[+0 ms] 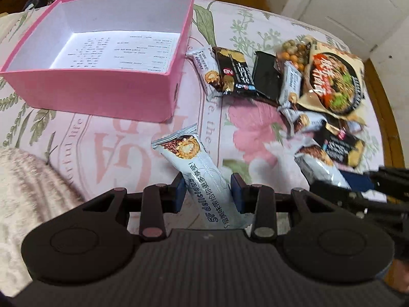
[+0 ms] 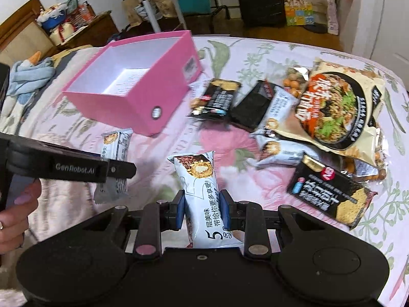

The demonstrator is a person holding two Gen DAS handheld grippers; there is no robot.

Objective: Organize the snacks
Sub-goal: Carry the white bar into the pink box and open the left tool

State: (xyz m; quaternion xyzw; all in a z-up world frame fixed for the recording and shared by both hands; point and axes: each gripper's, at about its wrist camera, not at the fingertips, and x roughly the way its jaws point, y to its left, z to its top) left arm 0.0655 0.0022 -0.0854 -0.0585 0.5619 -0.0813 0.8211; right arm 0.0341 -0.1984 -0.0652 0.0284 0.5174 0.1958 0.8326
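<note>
The left gripper [image 1: 207, 194] has its blue-padded jaws closed on a pale blue wafer-roll packet [image 1: 196, 168], gripped across its lower half with the printed end sticking up and away toward the pink box. The right gripper [image 2: 202, 208] holds a second, matching packet [image 2: 202, 194] the same way, jaws pressed against both long sides near the middle. From the right wrist view, the left gripper appears at the left edge, carried by a hand [image 2: 15, 209], its packet hanging below the black fingers.

These packets look light, soft and crinkly; the foil film is likely slippery and the wafer inside brittle, so a gentle pinch across the narrow width, near the middle, seems the safest hold. Squeezing harder would probably crush the contents.

Beyond the jaws lies a bed covered with a floral bedspread [image 1: 127, 133]. An open pink box [image 1: 115, 87] sits to the upper left, with only a printed sheet of paper on its floor. Both held packets are outside it, above the bedspread.

To the right lies a loose pile of snacks [image 2: 294, 117]: more pale blue packets, black cracker packs, a bag of coated nuts and a large noodle pack [image 2: 337, 110], overlapping one another, well apart from the box.
</note>
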